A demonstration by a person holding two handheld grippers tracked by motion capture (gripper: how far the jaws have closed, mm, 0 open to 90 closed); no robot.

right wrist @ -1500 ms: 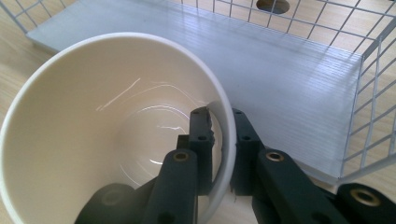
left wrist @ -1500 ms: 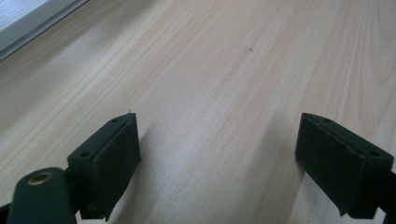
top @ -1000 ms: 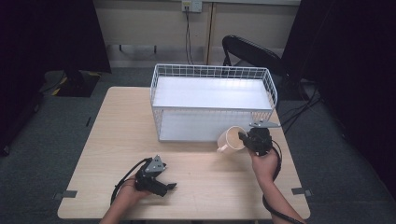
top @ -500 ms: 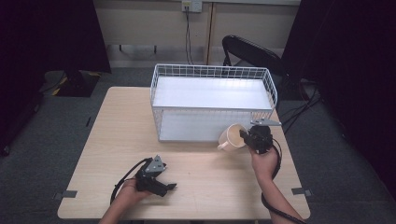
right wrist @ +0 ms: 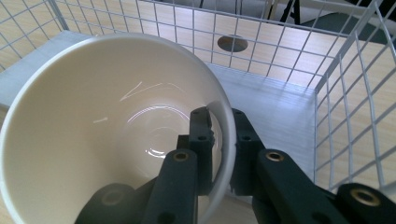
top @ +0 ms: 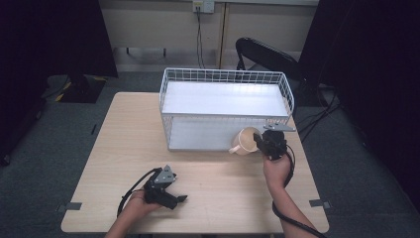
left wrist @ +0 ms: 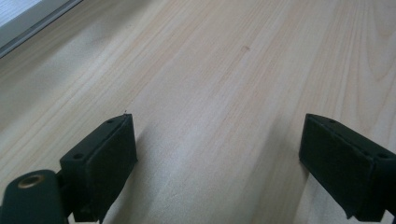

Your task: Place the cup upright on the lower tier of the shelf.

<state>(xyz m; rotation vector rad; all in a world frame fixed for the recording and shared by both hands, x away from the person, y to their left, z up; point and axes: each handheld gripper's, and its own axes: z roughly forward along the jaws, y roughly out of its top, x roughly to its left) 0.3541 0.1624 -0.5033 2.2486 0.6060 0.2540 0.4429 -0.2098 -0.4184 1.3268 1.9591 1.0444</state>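
My right gripper (top: 258, 141) is shut on the rim of a cream mug (top: 244, 140), one jaw inside and one outside. It holds the mug tilted at the open front of the white wire rack (top: 225, 79), by the lower shelf's right end. In the right gripper view the cream mug (right wrist: 107, 135) has an empty inside, and the right gripper (right wrist: 221, 126) pinches its wall, with the rack's lower shelf (right wrist: 275, 116) behind. My left gripper (top: 179, 199) lies on the wooden table (top: 124, 144) near the front edge. In the left gripper view the left gripper (left wrist: 218, 154) stands open over bare wood.
A black chair (top: 270, 57) stands behind the rack. A cable (top: 130, 191) loops from the left gripper. Dark screens flank the table on both sides. Tape marks (top: 73, 206) sit at the table's front corners.
The right gripper and mug have shifted slightly toward the rack's lower shelf. The left gripper has stayed where it was.
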